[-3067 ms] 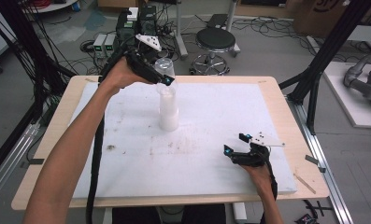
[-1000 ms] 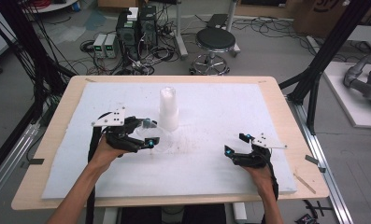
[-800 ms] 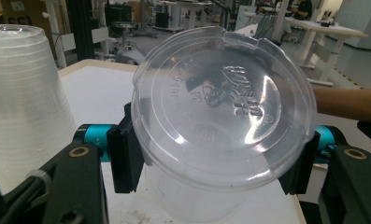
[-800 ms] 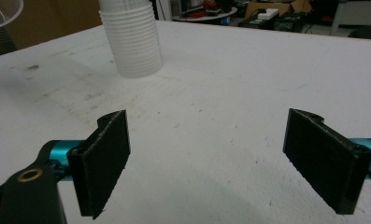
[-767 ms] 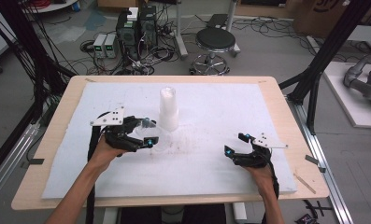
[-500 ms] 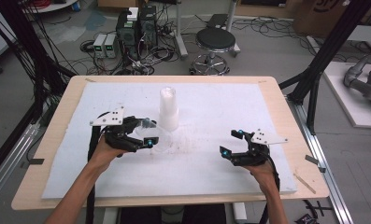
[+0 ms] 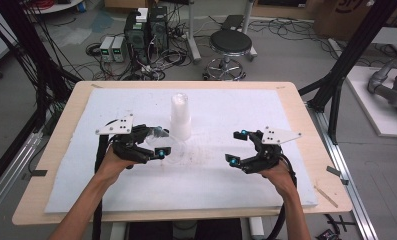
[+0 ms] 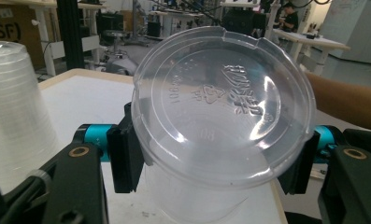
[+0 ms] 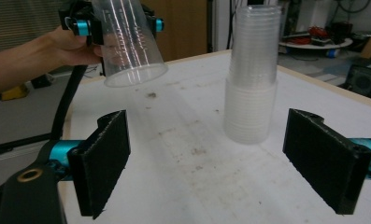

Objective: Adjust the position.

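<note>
Your left gripper [image 7: 162,143] clamps a clear plastic cup [image 7: 170,145] left of centre, below the cup stack [image 7: 180,116]. Your right gripper [image 7: 238,146] gapes empty; bring it to the cup's free end.

High overhead view; two close claw-mounted cameras

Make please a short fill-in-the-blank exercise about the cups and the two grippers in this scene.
1. The left gripper is shut on a single clear ____.
2. The held cup hangs above the table with its mouth pointing ____.
3. The stack of cups stands ____ down on the white mat.
4. The right gripper has its jaws ____.

Missing words: cup; downward; upside; open
</note>
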Action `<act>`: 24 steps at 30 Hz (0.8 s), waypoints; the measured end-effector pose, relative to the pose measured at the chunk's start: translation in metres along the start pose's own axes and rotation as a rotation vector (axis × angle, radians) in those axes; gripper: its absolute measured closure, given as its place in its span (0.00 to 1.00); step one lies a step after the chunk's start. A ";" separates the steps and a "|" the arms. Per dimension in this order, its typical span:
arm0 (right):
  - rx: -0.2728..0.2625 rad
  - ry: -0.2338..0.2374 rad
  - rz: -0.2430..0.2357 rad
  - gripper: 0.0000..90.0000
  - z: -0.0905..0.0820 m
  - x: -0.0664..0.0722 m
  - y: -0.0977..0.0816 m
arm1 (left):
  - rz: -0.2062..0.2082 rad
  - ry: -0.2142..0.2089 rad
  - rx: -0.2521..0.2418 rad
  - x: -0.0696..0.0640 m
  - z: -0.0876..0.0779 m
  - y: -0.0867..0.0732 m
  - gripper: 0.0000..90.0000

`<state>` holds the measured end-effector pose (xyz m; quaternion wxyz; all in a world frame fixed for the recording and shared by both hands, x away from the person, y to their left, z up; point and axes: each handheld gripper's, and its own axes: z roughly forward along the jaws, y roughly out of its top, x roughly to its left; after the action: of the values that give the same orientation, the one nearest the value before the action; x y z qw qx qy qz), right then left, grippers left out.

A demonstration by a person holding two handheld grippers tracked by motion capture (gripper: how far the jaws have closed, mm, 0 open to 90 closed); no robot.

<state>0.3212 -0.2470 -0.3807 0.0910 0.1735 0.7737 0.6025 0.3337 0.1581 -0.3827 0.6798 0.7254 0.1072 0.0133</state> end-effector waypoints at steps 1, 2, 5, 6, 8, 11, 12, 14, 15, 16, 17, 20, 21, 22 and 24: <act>0.000 0.012 -0.008 0.16 0.002 0.000 0.002 | 0.009 -0.002 0.003 -0.001 0.001 0.001 0.41; -0.001 0.024 -0.013 0.16 0.005 0.001 0.004 | 0.007 -0.006 0.000 -0.002 0.003 0.001 0.41; -0.003 0.063 -0.026 0.16 0.013 0.004 0.010 | 0.011 -0.012 0.002 -0.003 0.009 0.002 0.41; -0.008 0.076 -0.031 0.16 0.016 0.005 0.012 | 0.011 -0.015 0.003 -0.004 0.011 0.003 0.41; -0.012 0.099 -0.037 0.16 0.022 0.007 0.016 | 0.014 -0.020 0.006 -0.004 0.015 0.003 0.41; -0.016 0.134 -0.053 0.16 0.032 0.010 0.022 | 0.013 -0.024 0.009 -0.005 0.019 0.003 0.41; -0.015 0.145 -0.061 0.16 0.036 0.011 0.024 | 0.012 -0.027 0.008 -0.005 0.021 0.003 0.41; -0.016 0.161 -0.068 0.16 0.043 0.013 0.027 | 0.014 -0.029 0.008 -0.006 0.024 0.003 0.41; -0.018 0.169 -0.074 0.16 0.047 0.014 0.028 | 0.016 -0.033 0.012 -0.006 0.025 0.003 0.41; -0.011 0.175 -0.076 0.16 0.050 0.014 0.029 | 0.017 -0.034 0.013 -0.006 0.026 0.004 0.41; -0.009 0.183 -0.074 0.16 0.054 0.015 0.030 | 0.018 -0.036 0.014 -0.007 0.027 0.004 0.41; -0.002 0.200 -0.084 0.16 0.063 0.018 0.031 | 0.021 -0.044 0.016 -0.007 0.030 0.004 0.41; 0.003 0.207 -0.082 0.16 0.065 0.019 0.032 | 0.020 -0.045 0.015 -0.008 0.032 0.004 0.41; 0.003 0.212 -0.089 0.16 0.068 0.019 0.032 | 0.022 -0.048 0.016 -0.008 0.033 0.005 0.41; 0.008 0.222 -0.094 0.16 0.074 0.021 0.032 | 0.025 -0.052 0.017 -0.009 0.034 0.006 0.41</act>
<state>0.3329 -0.1660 -0.3671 0.0321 0.0696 0.7888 0.6098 0.3317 0.1225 -0.3786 0.6760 0.7325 0.0803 0.0019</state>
